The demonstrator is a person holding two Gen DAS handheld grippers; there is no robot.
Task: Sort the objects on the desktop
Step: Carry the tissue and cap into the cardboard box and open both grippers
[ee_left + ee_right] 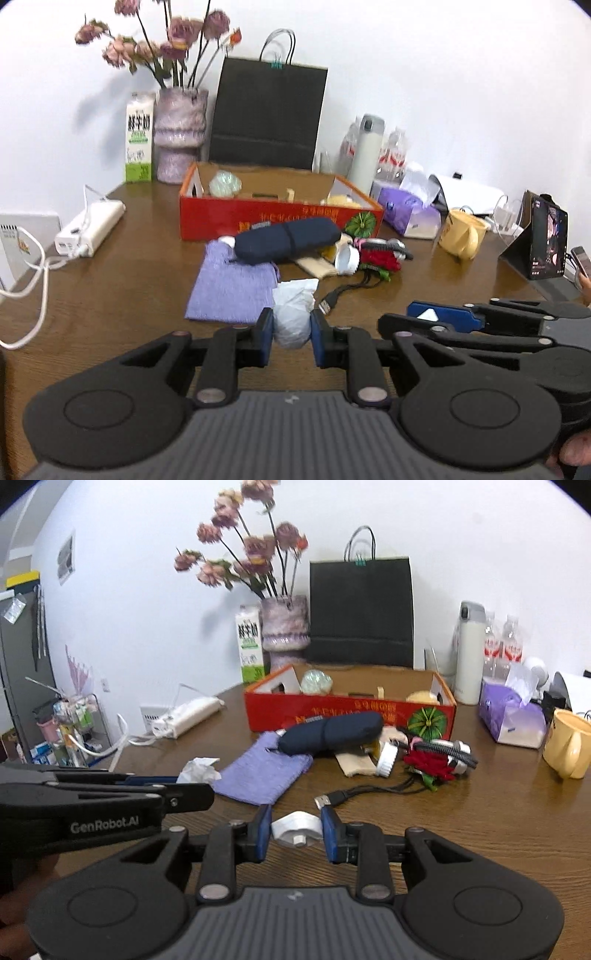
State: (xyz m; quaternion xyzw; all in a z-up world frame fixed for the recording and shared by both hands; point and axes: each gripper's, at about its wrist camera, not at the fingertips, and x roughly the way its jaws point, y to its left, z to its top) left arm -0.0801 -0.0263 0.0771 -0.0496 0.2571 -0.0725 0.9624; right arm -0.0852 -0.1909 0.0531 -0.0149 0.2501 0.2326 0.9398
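Pinching tissue (293, 317) between left claw (292, 328) fingers

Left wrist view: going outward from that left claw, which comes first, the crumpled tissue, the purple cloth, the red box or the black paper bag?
1. Crumpled tissue, between the left claw's fingers.
2. Purple cloth, just ahead, slightly left.
3. Red box, mid-table, straight ahead.
4. Black paper bag, behind the box against the wall.

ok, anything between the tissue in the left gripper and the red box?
Yes. The purple cloth and the dark blue pouch lie on the table between the crumpled tissue in the left gripper and the red box. Going over them looks feasible.
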